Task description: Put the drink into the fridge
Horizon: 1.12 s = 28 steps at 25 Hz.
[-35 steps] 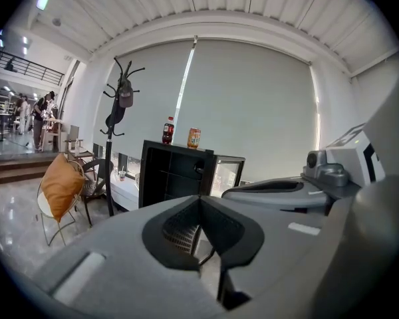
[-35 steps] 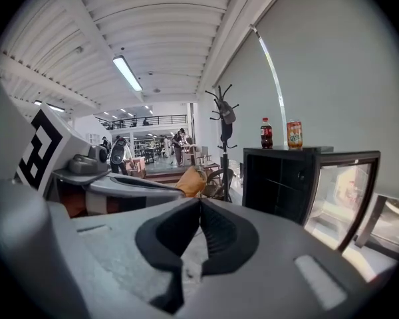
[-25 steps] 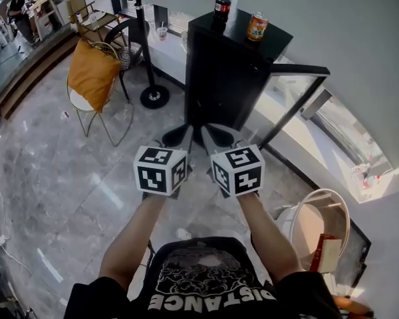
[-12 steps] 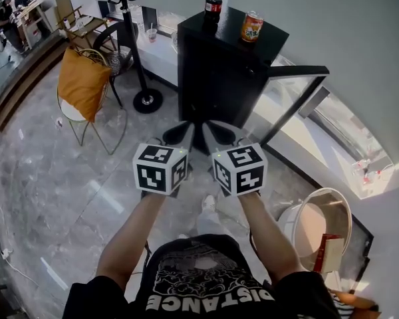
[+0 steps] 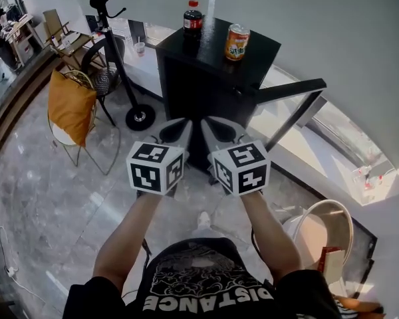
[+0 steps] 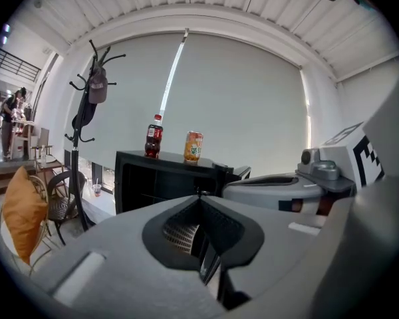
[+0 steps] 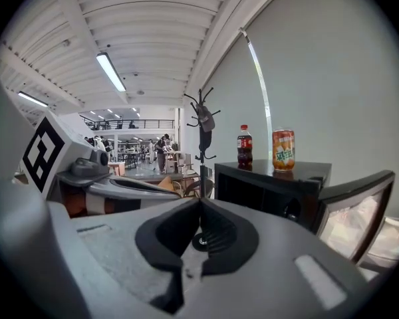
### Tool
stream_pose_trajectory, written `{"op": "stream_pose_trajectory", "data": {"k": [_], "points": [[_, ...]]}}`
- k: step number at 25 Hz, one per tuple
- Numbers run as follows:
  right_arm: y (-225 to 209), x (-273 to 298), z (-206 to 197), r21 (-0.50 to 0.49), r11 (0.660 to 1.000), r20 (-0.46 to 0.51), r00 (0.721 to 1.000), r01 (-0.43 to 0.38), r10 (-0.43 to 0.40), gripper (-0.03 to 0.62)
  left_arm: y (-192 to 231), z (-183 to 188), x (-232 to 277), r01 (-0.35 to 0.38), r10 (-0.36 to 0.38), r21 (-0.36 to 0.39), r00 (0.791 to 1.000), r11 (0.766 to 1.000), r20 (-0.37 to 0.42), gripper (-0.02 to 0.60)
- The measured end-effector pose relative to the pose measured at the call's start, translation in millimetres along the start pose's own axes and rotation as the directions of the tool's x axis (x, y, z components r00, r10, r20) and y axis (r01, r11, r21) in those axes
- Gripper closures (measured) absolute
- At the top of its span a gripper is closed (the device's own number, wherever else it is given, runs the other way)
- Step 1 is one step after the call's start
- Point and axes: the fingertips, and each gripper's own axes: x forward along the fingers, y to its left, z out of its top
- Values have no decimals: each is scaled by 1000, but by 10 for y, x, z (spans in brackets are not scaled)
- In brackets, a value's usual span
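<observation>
A black mini fridge [image 5: 206, 78] stands against the wall, its glass door [image 5: 289, 88] swung open to the right. On its top stand a cola bottle [image 5: 192, 20] and an orange drink can [image 5: 237, 42]. My left gripper [image 5: 183, 123] and right gripper [image 5: 210, 122] are held side by side in front of the fridge, well short of the drinks. Both are shut with nothing between the jaws. In the left gripper view the shut tips [image 6: 199, 197] point at the fridge [image 6: 159, 178], with bottle [image 6: 153, 138] and can [image 6: 193, 147] above. The right gripper view shows its shut tips [image 7: 200, 201], the bottle [image 7: 245, 145] and the can [image 7: 283, 150].
A black coat rack [image 5: 110, 45] stands left of the fridge, and beside it a wire chair with an orange cushion [image 5: 70, 105]. A round white bin [image 5: 322, 224] sits at the lower right by the window ledge. The floor is grey marble tile.
Both grippers have moved forward together toward the fridge, which now sits closer and lower in the head view. Their jaws have stayed shut and empty.
</observation>
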Motion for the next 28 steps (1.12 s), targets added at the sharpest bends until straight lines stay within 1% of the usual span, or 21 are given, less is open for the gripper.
{"op": "stream_pose_trajectory", "data": {"k": [3,6,13,18,24,28], "points": [[-317,78,194,-14,1000,19,1000,16,-16,592,12,193,320,24,-25,6,1000,1000,2,577],[-595,135,360,-32,999,23,1000,13,-12,592,0,328,615,40,-40,16,999,999,-4,577],[-1088,245,744,-78,997,31,999,-21,24,592,-8,722,1110,48,-49,13,998,999,46,578],[-1438,303,885,-72,997,29,999,-25,27,592,7,907,1396,49,-49,3,997,999,53,578],[-1766,437,992,-69,998,45,999,15,-12,591,55,1022,1618,57,-58,26,997,998,45,577],[-1914,561,1023,-69,996,36,998,51,-48,579,144,1099,1742,76,-77,39,996,996,38,577]]}}
